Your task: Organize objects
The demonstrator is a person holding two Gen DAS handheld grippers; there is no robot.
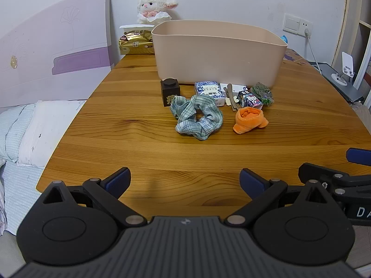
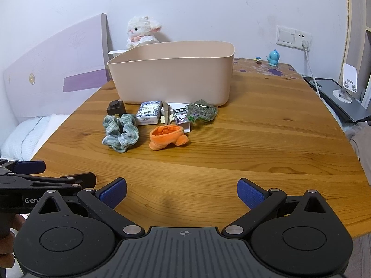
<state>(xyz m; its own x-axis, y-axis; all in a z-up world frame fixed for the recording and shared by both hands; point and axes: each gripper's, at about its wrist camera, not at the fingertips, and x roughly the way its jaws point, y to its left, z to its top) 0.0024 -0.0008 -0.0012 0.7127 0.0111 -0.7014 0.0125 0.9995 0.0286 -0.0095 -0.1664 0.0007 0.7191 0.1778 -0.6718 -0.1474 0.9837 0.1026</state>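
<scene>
A beige plastic bin [image 1: 218, 53] [image 2: 174, 76] stands at the back of the wooden table [image 1: 139, 139] [image 2: 255, 150]. In front of it lie a dark brown block [image 1: 170, 91] [image 2: 116, 108], a green plaid scrunchie [image 1: 197, 118] [image 2: 120, 132], a blue-white patterned box [image 1: 209, 91] [image 2: 149, 112], a hair clip [image 1: 231, 97] [image 2: 166, 114], a small cartoon box [image 1: 250, 99] [image 2: 182, 117], a green scrubber [image 1: 263, 92] [image 2: 203, 111] and an orange plush piece [image 1: 249, 120] [image 2: 167, 136]. My left gripper [image 1: 185, 181] [image 2: 37, 173] and right gripper [image 2: 182, 193] [image 1: 347, 164] hover open over the table's near edge, both holding nothing.
A white plush lamb [image 1: 154, 5] [image 2: 141, 32] and a gold packet [image 1: 136, 42] sit behind the bin. A blue figurine [image 2: 273, 58], a wall socket with cable [image 2: 305, 44], a phone stand [image 1: 345, 69] and a grey laptop [image 2: 340, 102] are at right. A bed [image 1: 25, 134] lies left.
</scene>
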